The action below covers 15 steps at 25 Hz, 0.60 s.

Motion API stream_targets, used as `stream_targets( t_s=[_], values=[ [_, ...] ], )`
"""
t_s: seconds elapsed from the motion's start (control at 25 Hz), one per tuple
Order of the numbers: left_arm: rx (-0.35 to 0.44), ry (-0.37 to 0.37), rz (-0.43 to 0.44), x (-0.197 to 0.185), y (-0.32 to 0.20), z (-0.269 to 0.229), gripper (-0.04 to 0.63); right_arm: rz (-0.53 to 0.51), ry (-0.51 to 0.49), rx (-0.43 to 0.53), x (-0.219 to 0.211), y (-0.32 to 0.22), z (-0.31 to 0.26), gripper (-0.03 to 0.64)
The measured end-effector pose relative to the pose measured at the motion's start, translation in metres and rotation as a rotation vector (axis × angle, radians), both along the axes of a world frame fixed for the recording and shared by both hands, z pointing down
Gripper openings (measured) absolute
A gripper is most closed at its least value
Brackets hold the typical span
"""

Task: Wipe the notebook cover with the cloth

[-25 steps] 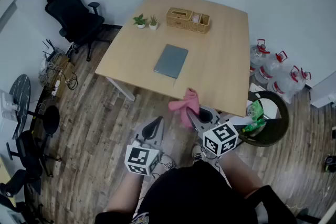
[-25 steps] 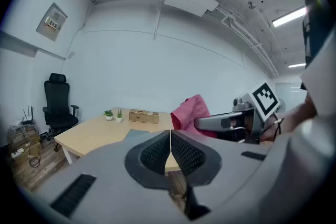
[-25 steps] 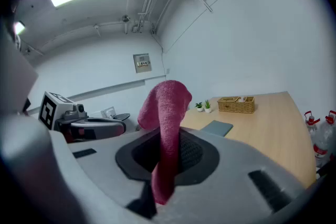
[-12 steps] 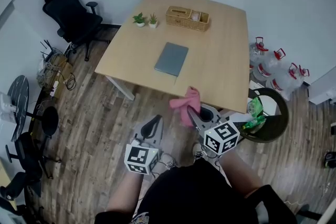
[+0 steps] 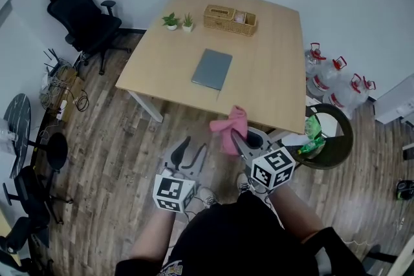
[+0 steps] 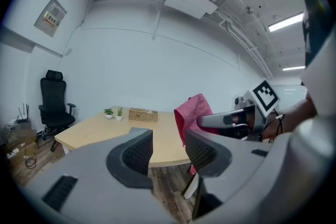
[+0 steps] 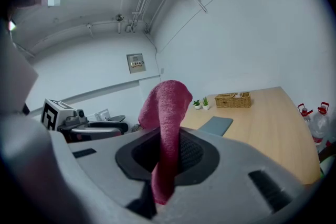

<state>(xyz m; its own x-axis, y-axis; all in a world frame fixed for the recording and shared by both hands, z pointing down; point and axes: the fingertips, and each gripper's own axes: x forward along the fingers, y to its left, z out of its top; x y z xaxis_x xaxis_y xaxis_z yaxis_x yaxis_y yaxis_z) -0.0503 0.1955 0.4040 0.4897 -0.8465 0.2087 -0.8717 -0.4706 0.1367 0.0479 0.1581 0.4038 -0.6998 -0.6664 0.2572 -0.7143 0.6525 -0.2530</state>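
Note:
A grey notebook (image 5: pixel 211 69) lies flat near the middle of the light wooden table (image 5: pixel 272 61); the right gripper view shows the notebook (image 7: pixel 215 126) beyond the jaws. My right gripper (image 5: pixel 240 139) is shut on a pink cloth (image 5: pixel 229 128), which stands up between its jaws (image 7: pixel 168 152) and hangs below them, short of the table's near edge. My left gripper (image 5: pixel 194 148) is over the floor to the left of it. Its jaws have just been opening and now stand apart with nothing between them (image 6: pixel 167 149). The cloth (image 6: pixel 191 113) shows to their right.
A wicker basket (image 5: pixel 231 19) and two small potted plants (image 5: pixel 178 21) stand at the table's far edge. A black office chair (image 5: pixel 81 16) is at the left. Water bottles (image 5: pixel 333 81) and a round bin (image 5: pixel 330 139) stand right of the table.
The left gripper's jaws have gone from shut to open. Both grippers have edged slightly toward the table, and the cloth stays in the right gripper.

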Motion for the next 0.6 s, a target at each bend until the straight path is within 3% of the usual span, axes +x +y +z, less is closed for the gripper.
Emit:
stream_targets(
  t_s=[0.6],
  values=[
    [-0.025, 0.020, -0.028, -0.030, 0.000, 0.007, 0.184, 0.004, 0.001, -0.014, -0.022, -0.004, 0.001, 0.058]
  ],
)
